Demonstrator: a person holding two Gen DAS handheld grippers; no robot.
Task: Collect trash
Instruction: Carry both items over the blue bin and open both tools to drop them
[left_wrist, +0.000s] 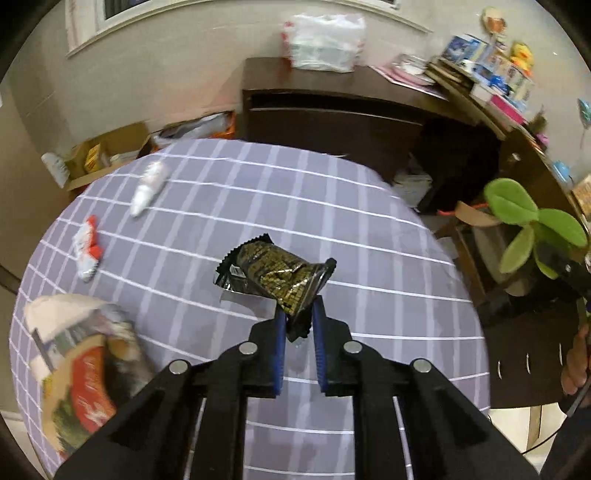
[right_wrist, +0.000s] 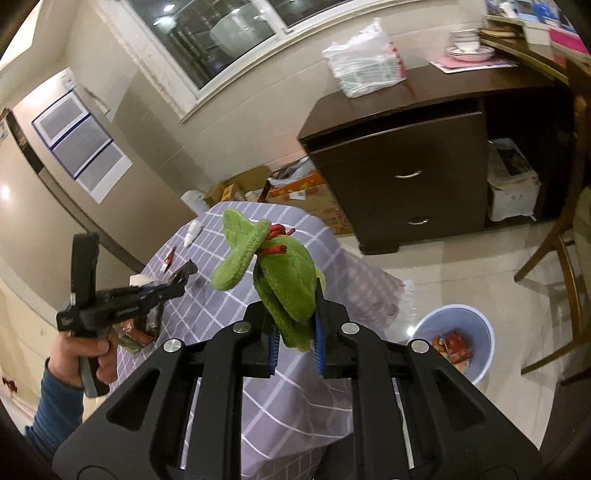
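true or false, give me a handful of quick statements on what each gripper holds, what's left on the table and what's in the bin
1. The left gripper is shut on a black and gold wrapper. True.
2. The right gripper is open, holding nothing. False: it is shut on a green plush toy.
3. The blue bin stands on the table. False: it stands on the floor beside the checked table.
4. The bin already holds some red packaging. True.
5. A red and white wrapper lies on the table. True.
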